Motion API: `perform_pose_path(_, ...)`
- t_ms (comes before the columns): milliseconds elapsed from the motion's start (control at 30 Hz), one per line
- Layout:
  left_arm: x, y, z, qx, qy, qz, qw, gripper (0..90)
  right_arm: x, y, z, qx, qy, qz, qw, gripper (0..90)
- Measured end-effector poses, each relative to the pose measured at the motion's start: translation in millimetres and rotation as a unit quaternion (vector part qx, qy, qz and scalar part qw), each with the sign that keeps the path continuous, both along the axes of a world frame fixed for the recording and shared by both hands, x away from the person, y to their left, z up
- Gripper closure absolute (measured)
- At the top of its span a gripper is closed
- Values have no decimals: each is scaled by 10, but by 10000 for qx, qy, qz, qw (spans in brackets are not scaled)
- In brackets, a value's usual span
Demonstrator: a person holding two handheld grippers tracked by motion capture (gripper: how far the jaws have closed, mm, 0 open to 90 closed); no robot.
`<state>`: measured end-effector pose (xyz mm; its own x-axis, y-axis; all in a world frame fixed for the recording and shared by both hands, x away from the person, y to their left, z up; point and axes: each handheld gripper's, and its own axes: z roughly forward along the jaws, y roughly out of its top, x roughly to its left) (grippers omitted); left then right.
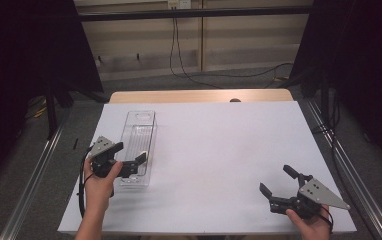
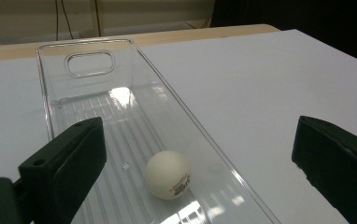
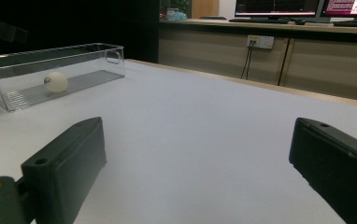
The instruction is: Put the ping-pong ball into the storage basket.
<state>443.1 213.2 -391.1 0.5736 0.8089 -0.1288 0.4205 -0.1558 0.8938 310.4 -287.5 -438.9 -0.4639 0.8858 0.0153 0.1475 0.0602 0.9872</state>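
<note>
A clear plastic bin point(image 1: 141, 127) lies lengthwise on the left of the white table point(image 1: 219, 145). A white ping-pong ball point(image 2: 168, 174) with small print rests on the bin's ribbed floor near its close end. My left gripper point(image 1: 127, 153) hovers open over that end. Its jaws stand wide apart in the left gripper view point(image 2: 197, 140), with the ball below and between them, untouched. My right gripper point(image 1: 278, 180) is open and empty above the table's front right. In the right gripper view point(image 3: 195, 140) its jaws point across the table at the bin point(image 3: 88, 56) and the ball point(image 3: 55, 81).
A wooden strip point(image 1: 199, 96) edges the table's far side. Black curtains hang at both sides, and metal rails point(image 1: 39, 165) run along the floor. Cables point(image 1: 189, 75) trail on the floor beyond the table. Monitors point(image 3: 279, 7) sit on a far counter.
</note>
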Motion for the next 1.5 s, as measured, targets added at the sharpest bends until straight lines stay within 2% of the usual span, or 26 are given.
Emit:
perform_pose_path(333, -89, 0, -12, -71, -219, -14, 9997, 33, -5, -7, 10, 20, -25, -29, 10000, 34)
perform_pose_path(467, -124, 0, -32, -89, -250, -48, 9996, 33, -5, -7, 7, 19, 8, -4, 10000, 34)
perform_pose_path(667, -168, 14, -65, 12, -319, -36, 9995, 33, -6, -7, 8, 20, 0, 6, 10000, 33)
perform_pose_path(767, -183, 16, -67, -82, -391, -24, 9992, 33, -5, -13, 7, 12, -6, -18, 10000, 33)
perform_pose_path(833, -201, 24, -58, -26, -454, -9, 9990, 33, -6, -8, 8, 23, -5, -6, 10000, 33)
perform_pose_path(933, -224, 41, -66, -12, -486, -78, 9988, 33, -5, -5, 6, 5, -7, 3, 10000, 33)
perform_pose_path(1000, -243, 34, -82, -64, -474, -37, 9988, 34, -3, -6, 4, 12, -9, -2, 10000, 33)
perform_pose_path(1033, -252, 48, -84, 52, -486, -44, 9988, 33, -5, -7, 5, 15, -7, -10, 10000, 33)
perform_pose_path(1200, -276, 51, -95, -74, -541, -7, 9985, 33, -8, -2, 10, 24, -4, -5, 10000, 33)
perform_pose_path(1233, -284, 56, -92, -2, -532, 3, 9986, 33, -8, -1, 10, 25, -4, -5, 10000, 33)
perform_pose_path(1267, -293, 41, -98, -67, -534, 45, 9985, 33, -7, -1, 10, 36, -12, -19, 10000, 33)
perform_pose_path(1333, -310, 50, -105, 10, -540, -3, 9985, 33, -9, -4, 10, 27, -4, -9, 10000, 33)
perform_pose_path(1367, -318, 47, -116, -62, -542, 6, 9985, 33, -7, -3, 9, 40, -23, -39, 10000, 33)
perform_pose_path(1400, -328, 62, -120, 8, -548, -20, 9985, 33, -8, -6, 10, 25, -33, -50, 10000, 33)
perform_pose_path(1467, -351, 65, -139, -60, -573, 17, 9983, 33, -11, -5, 12, 38, -25, -51, 10000, 33)
perform_pose_path(1500, -362, 80, -142, -30, -580, 17, 9983, 33, -10, -4, 11, 35, -27, -54, 10000, 33)
